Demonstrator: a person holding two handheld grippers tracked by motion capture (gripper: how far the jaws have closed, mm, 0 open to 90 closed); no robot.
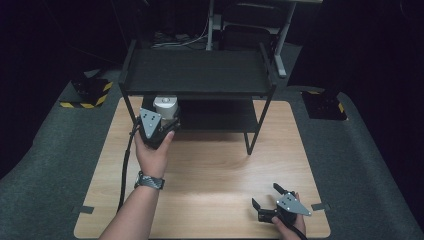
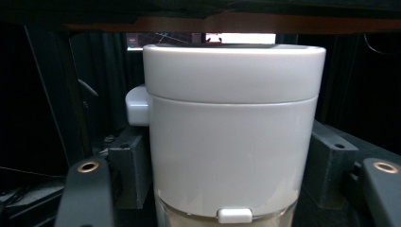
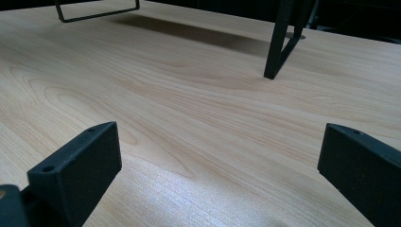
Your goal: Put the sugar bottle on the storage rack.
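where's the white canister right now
In the high view the white canister is at the left end of the black rack, under its top shelf, clamped in the left claw; the left gripper view shows both jaws against its sides.

I can read no text, label, brand or number here, not even on the white container (image 2: 231, 137) between my jaws.

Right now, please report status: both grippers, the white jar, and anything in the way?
Left gripper shut on white jar, at the black shelf, under its top deck. Right gripper open, nothing between jaws, low over table. Top deck close above jar lid.
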